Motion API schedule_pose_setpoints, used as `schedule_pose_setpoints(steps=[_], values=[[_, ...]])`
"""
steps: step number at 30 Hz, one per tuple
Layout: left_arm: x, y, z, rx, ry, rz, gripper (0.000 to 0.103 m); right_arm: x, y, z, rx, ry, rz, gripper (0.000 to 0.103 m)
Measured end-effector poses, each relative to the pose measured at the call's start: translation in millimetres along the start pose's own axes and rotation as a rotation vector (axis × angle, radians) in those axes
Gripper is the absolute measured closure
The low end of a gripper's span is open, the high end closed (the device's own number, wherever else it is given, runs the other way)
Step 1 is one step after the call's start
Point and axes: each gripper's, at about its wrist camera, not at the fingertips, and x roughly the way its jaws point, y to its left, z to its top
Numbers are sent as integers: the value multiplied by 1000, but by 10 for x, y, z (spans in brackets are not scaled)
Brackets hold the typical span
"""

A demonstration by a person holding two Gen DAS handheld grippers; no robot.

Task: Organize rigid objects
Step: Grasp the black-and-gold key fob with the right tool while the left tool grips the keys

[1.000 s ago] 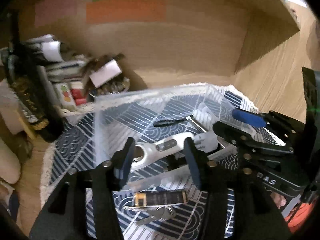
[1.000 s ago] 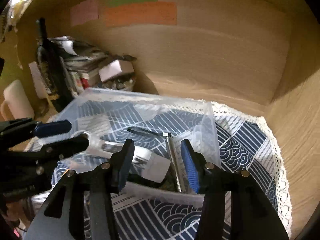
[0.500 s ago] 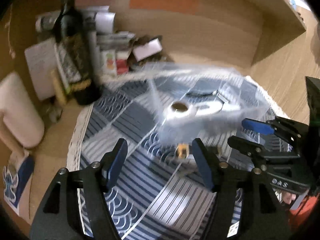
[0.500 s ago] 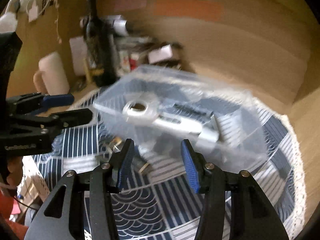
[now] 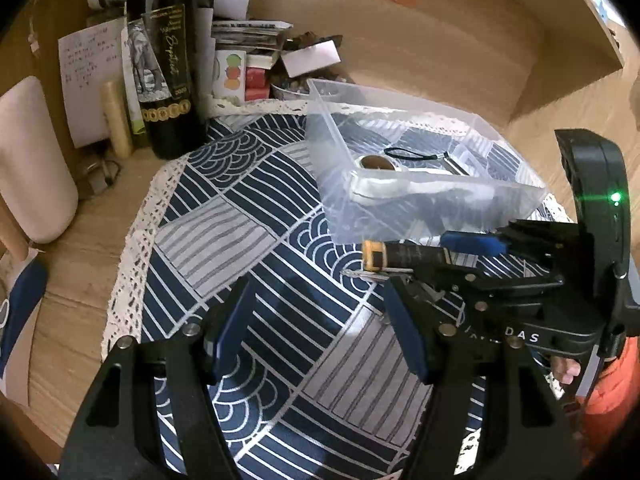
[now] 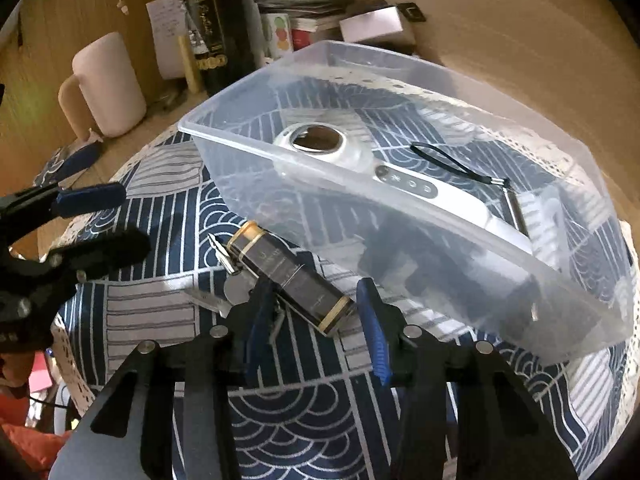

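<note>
A clear plastic bin [image 5: 400, 224] [image 6: 256, 200] stands on the blue patterned cloth [image 5: 240, 216]. In it lie a white handheld device [image 6: 352, 164] and a metal stick with a black loop [image 6: 516, 212]. A black keychain fob with gold ends [image 6: 292, 272] [image 5: 404, 258] and keys [image 6: 236, 292] lie on the cloth in front of the bin. My right gripper [image 6: 316, 316] is open, its fingers on either side of the fob's near end. My left gripper [image 5: 316, 320] is open and empty over bare cloth, left of the right gripper [image 5: 480, 260].
A dark wine bottle [image 5: 166, 60], papers, small boxes and a pale mug [image 5: 36, 160] crowd the back left against the wooden wall. The cloth's lace edge [image 5: 132, 240] runs along the left over the wooden tabletop.
Both grippers have drawn back from the bin and dropped lower. The right one now straddles the key fob; the left one has swung left over bare cloth.
</note>
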Motion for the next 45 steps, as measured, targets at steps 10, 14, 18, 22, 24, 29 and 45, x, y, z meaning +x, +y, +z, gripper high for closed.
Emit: schedule_pose_setpoints(steps=[10, 14, 18, 22, 24, 29, 45], values=[[92, -158, -51, 41, 30, -16, 37, -148, -142, -296, 34, 20, -35, 94], [91, -163, -83, 37, 33, -14, 37, -262, -166, -306, 38, 7, -46, 94], [75, -117, -112, 19, 33, -9, 37, -291, -73, -103, 9, -40, -33, 72], [24, -23, -143, -8, 29, -4, 37, -101, 111, 87, -59, -21, 7, 70], [4, 8, -157, -12, 30, -2, 37, 46, 196, 157, -91, 10, 2, 70], [-1, 15, -192, -11, 42, -11, 37, 155, 243, 175, -124, 29, 10, 72], [199, -524, -203, 121, 100, -63, 37, -281, -456, -516, 67, 12, -53, 81]])
